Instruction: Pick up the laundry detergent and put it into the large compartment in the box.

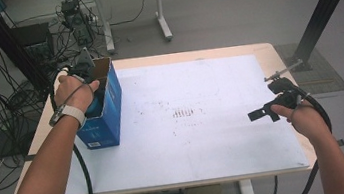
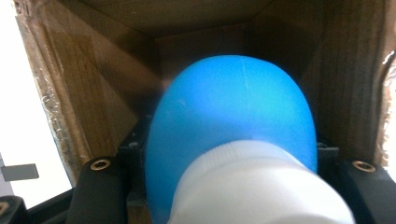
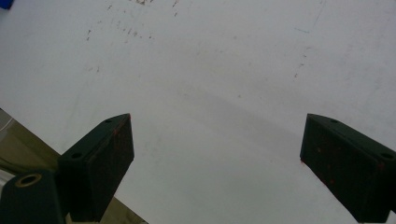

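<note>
A blue cardboard box (image 1: 106,120) stands upright with its top open near the table's left edge. My left gripper (image 1: 85,72) reaches down into that opening. In the left gripper view the left gripper (image 2: 229,144) is shut on a rounded blue bottle (image 2: 233,112) with a white cap (image 2: 261,186), and the box's brown inner walls (image 2: 93,84) surround it. My right gripper (image 1: 267,98) hovers near the table's right edge. The right gripper (image 3: 224,140) is open, with nothing between its fingers, over the white sheet (image 3: 210,70).
The white sheet (image 1: 203,123) covers most of the wooden table (image 1: 267,49) and carries faint marks at its middle. Cables and a black frame post (image 1: 6,43) crowd the floor at the left. Another table's legs (image 1: 162,17) stand behind.
</note>
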A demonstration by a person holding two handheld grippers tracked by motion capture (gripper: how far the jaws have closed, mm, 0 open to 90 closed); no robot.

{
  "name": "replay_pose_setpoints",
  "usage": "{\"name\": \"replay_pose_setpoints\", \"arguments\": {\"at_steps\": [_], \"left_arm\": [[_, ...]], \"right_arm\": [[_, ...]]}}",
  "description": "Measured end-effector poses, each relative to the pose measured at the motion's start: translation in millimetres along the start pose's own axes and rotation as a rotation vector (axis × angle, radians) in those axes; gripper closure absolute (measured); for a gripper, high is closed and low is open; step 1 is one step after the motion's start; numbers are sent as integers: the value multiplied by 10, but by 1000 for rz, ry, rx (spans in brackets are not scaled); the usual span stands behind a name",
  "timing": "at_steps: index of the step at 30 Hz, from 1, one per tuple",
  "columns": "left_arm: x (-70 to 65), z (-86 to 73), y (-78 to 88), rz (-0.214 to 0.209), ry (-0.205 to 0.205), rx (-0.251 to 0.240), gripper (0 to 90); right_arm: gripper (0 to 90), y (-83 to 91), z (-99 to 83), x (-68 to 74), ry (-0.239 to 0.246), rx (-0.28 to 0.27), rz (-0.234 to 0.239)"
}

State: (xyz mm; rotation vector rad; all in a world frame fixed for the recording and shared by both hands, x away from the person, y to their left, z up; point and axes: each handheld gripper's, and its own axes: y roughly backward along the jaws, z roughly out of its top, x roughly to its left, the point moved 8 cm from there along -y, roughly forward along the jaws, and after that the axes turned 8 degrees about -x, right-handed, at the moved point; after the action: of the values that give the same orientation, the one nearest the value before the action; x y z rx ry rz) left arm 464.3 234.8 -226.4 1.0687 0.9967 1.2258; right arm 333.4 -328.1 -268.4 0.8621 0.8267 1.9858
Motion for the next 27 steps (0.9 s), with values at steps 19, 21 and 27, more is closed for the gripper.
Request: {"name": "replay_pose_setpoints", "arguments": {"at_steps": [19, 21, 27], "left_arm": [[4, -3, 2, -4, -1, 2, 374], [2, -3, 2, -4, -1, 2, 374], [10, -4, 1, -6, -1, 1, 374]], "right_arm": [[97, 17, 10, 13, 2, -1, -1], [97, 18, 12, 14, 1, -1, -2], [97, 12, 17, 14, 1, -2, -1]]}}
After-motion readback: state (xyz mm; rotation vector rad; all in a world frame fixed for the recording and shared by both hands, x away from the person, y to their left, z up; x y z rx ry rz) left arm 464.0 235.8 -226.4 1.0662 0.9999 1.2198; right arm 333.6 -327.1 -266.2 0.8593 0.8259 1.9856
